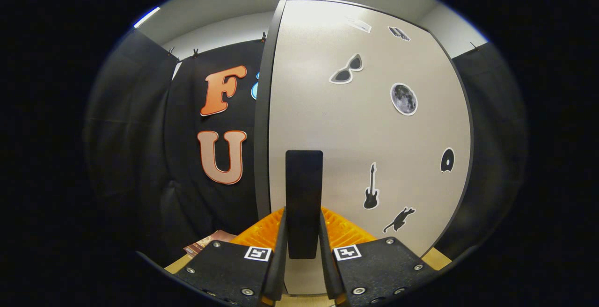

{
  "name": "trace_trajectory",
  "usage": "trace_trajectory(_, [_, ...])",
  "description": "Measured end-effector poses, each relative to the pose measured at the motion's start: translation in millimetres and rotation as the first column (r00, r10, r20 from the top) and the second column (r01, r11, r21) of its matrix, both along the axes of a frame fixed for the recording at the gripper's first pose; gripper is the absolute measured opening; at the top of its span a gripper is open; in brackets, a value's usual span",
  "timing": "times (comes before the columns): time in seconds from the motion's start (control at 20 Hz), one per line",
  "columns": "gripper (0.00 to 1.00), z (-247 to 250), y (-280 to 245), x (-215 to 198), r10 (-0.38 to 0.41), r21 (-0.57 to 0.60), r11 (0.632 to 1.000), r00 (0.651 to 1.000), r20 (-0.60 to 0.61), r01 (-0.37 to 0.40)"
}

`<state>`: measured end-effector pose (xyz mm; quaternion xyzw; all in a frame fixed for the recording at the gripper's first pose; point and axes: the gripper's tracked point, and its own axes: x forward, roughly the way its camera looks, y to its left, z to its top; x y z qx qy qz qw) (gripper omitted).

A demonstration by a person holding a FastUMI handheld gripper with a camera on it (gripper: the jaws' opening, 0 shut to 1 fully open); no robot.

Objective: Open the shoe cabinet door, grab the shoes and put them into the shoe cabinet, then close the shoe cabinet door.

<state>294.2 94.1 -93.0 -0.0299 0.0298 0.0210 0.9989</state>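
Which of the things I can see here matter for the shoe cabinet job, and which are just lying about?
Part of the job:
- cabinet door
- black door handle, with the claw shut on it

Just there:
- stickers on the door: sunglasses, moon, guitar, cat
- brown printed item beside the fingers

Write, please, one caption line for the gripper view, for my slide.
The hand-held gripper is shut on the black door handle of the sticker-decorated shoe cabinet door.
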Motion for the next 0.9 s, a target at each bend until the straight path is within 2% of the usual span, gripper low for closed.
trace_trajectory(0.4, [0.33, 6, -9, -32, 0.031, 0.009, 0.999, 1.000, 0.004, -0.031])
trace_trajectory(0.9, [0.30, 13, -42, -104, 0.064, 0.053, 0.996, 0.998, 0.012, -0.065])
